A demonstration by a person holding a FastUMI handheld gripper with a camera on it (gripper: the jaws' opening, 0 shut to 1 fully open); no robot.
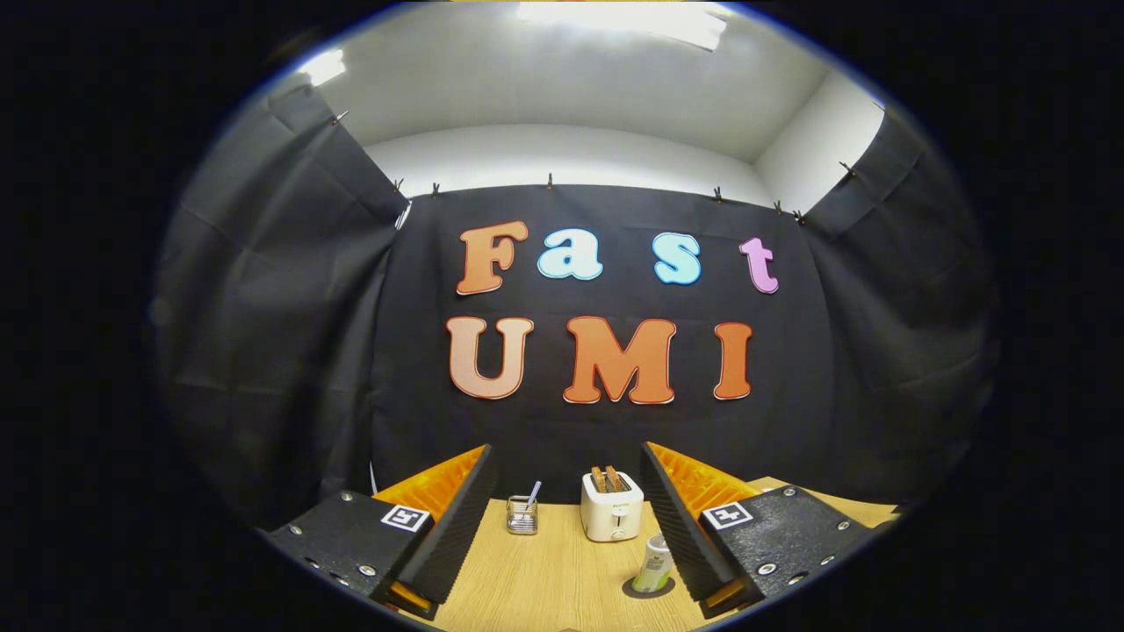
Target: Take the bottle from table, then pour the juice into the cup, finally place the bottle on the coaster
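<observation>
My gripper (pixel 562 518) is spread and empty; the bottle (pixel 653 563) on its coaster (pixel 650 588) stands touching-close to my right finger, which could topple it.

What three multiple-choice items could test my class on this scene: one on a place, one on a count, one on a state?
1. Where does the bottle stand?
A. On the toaster
B. On the dark coaster, between the fingers
C. Lying flat on the table

2. How many slices stick out of the toaster?
A. Two
B. Four
C. None

3. What state is the gripper in?
A. Shut on the bottle
B. Shut on the toaster
C. Open, holding nothing

Answers:
1. B, since the bottle stands upright with the coaster's dark disc under its base.
2. A, since two brown tops rise from the slots.
3. C, since the fingers are spread wide and neither presses on anything.
</observation>
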